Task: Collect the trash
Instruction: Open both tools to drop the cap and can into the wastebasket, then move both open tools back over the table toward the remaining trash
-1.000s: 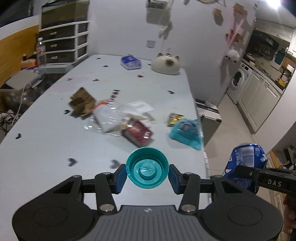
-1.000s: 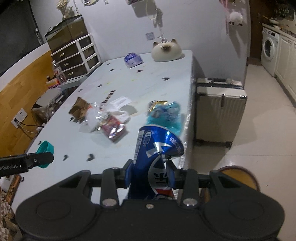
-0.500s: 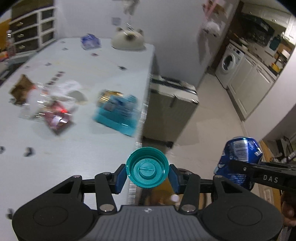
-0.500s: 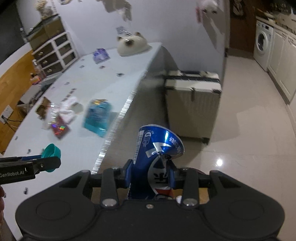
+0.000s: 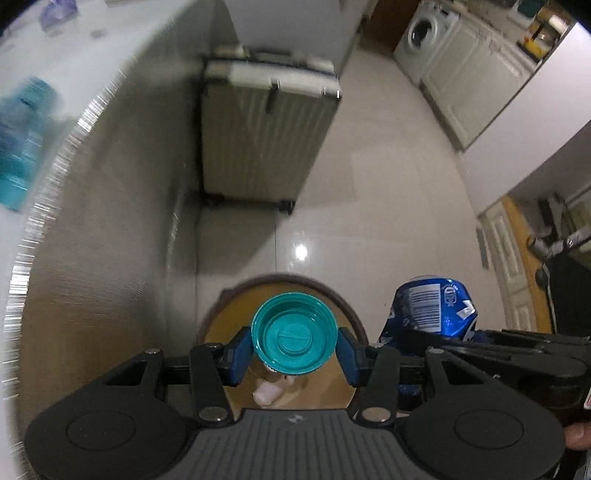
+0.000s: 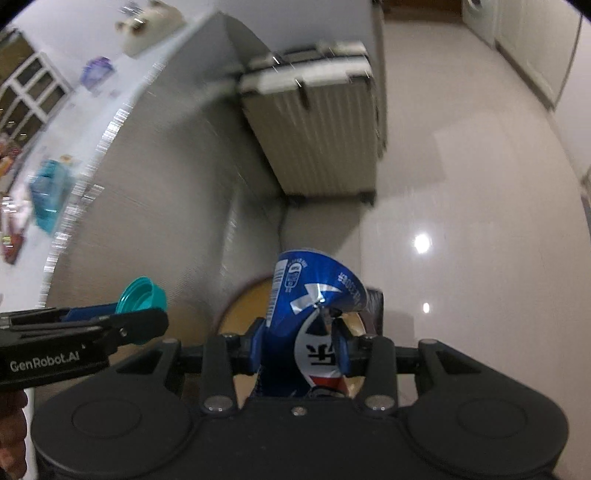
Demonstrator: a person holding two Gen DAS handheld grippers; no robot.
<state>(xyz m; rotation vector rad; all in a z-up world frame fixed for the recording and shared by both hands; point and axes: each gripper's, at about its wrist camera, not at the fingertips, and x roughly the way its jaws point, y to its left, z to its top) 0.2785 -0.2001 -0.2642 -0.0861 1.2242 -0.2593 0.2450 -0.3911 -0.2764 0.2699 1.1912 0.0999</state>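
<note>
My left gripper [image 5: 294, 350] is shut on a teal bottle cap [image 5: 294, 334], held above a round bin [image 5: 229, 314] on the floor; the bin holds a few pale scraps [image 5: 269, 389]. My right gripper [image 6: 300, 347] is shut on a crushed blue can [image 6: 314, 295], also above the bin's rim [image 6: 240, 306]. The can shows in the left wrist view [image 5: 430, 310] to the right of the cap, and the cap shows in the right wrist view [image 6: 142, 295] to the left.
A grey suitcase [image 5: 266, 129] stands on the floor behind the bin, beside the white table's end panel [image 5: 110, 221]. A teal packet [image 5: 22, 136] and other litter lie on the table at the left. A washing machine [image 5: 424, 33] and cabinets stand at the far right.
Both grippers have swung right and tilted down off the table, still holding the cap and the can. The bin has come into full view beneath them.
</note>
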